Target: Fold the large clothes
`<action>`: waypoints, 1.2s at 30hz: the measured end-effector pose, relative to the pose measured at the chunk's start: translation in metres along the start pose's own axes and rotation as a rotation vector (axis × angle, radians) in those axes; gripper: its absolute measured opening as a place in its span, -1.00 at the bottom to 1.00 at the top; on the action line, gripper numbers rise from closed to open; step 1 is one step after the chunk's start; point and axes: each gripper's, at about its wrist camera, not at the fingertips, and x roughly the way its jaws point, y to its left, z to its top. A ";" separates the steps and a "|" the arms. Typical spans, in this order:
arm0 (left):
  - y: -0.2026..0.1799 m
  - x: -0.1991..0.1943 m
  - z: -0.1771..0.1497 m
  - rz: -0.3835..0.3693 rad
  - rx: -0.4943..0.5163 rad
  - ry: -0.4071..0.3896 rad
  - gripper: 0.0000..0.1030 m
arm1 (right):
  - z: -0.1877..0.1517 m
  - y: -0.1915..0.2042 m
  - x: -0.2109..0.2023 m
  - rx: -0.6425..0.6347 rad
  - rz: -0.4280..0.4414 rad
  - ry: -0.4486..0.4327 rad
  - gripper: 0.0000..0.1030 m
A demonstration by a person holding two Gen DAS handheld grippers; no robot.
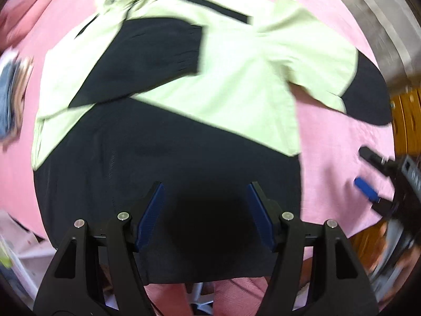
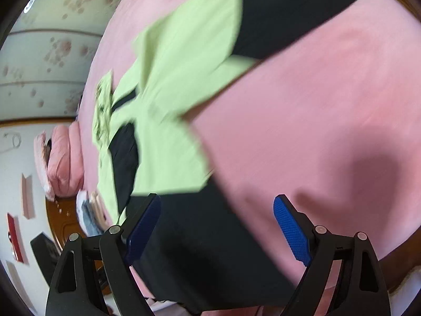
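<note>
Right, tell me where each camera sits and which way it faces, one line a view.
Left wrist: on the left gripper, looking straight down at the green and black garment on the pink sheet; its open fingers show, and the right gripper at the edge.
Right wrist: on the right gripper, angled down across the bed toward the wall; its open fingers show.
Shared: the garment, sheet and folded stack.
</note>
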 end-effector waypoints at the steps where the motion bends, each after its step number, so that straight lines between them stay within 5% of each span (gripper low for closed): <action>1: -0.007 0.000 0.003 0.004 0.023 0.000 0.20 | 0.010 -0.010 -0.006 0.014 0.003 -0.013 0.72; 11: -0.076 0.004 0.045 0.043 0.119 -0.060 0.20 | 0.092 -0.126 -0.058 0.343 0.139 -0.214 0.72; 21: -0.098 0.016 0.077 0.007 0.089 -0.044 0.20 | 0.145 -0.163 -0.068 0.472 0.199 -0.374 0.55; 23: -0.096 0.014 0.081 -0.022 0.067 -0.034 0.20 | 0.153 -0.166 -0.072 0.487 0.188 -0.405 0.42; 28: -0.085 0.016 0.087 -0.050 0.032 -0.012 0.20 | 0.162 -0.167 -0.076 0.446 0.104 -0.455 -0.71; 36: -0.039 0.020 0.080 -0.046 -0.071 -0.008 0.20 | 0.140 -0.151 -0.103 0.429 0.122 -0.617 -0.92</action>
